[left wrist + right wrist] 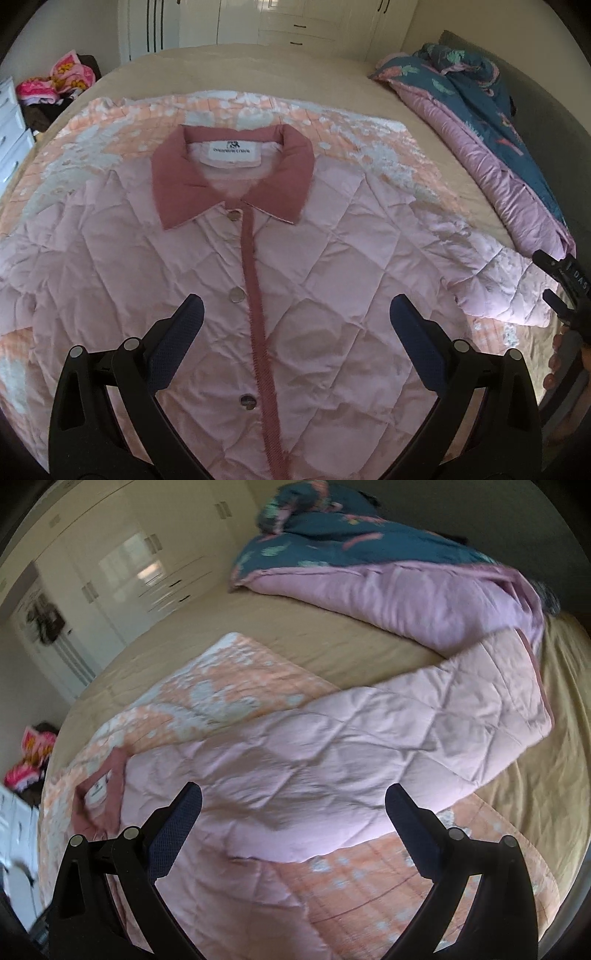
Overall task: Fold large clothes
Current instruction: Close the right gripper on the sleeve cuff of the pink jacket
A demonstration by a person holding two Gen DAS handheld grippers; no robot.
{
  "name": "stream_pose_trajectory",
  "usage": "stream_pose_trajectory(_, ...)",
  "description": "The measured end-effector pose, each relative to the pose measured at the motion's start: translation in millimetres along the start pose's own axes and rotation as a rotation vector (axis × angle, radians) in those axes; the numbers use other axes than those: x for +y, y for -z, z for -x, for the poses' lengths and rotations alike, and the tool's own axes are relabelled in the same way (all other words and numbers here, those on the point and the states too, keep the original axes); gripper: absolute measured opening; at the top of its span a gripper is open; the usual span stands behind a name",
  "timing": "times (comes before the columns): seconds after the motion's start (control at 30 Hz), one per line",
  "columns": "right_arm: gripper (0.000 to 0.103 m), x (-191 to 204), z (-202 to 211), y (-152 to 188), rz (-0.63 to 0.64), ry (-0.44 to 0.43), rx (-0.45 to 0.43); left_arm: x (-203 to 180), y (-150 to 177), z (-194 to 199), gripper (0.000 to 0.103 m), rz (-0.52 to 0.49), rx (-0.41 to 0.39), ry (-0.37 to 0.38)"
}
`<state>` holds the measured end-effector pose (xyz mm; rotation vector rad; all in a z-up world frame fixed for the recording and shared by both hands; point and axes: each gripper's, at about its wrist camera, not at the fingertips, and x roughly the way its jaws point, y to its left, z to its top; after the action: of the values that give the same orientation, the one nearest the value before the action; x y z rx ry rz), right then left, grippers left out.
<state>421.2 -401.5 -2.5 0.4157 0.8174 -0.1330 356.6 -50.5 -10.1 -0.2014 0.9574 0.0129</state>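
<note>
A pale pink quilted jacket (314, 266) lies front up and buttoned on an orange-and-white patterned blanket (122, 122). Its dark pink collar (236, 177) points away from me. My left gripper (295, 314) hangs open and empty above the jacket's chest, over the button placket. My right gripper (293, 805) is open and empty above the jacket's right sleeve (388, 731), which stretches out toward the bedding. The right gripper also shows at the right edge of the left wrist view (569, 288), beside the sleeve cuff (509, 291).
The beige bed (258, 70) carries a bunched blue-and-pink duvet (480, 122) along its right side; the sleeve end touches it. White wardrobes (288, 26) stand behind. Bright pink clothes (55, 81) lie on a chair at left by white drawers (9, 136).
</note>
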Motion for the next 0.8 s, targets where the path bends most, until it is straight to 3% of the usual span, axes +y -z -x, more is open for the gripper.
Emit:
stream_pose_trajectory(0.3,0.099,-54.3,-20.0,-8.1,-0.150,0.089,-0.013,-15.3,-2.4,-20.1,0.095,0.008,0.023,0.008)
stream_pose_trajectory(0.5,0.099,-98.3,-29.4,-10.0,-0.317,0.141,-0.019,-25.9,-4.6,-28.1,0.095,-0.017,0.025,-0.010)
stream_pose_trajectory(0.8,0.099,-166.4,-41.5,-10.3,-0.589,0.202,-0.045,-40.9,-6.6,-41.6,0.095,-0.033,0.058,0.036)
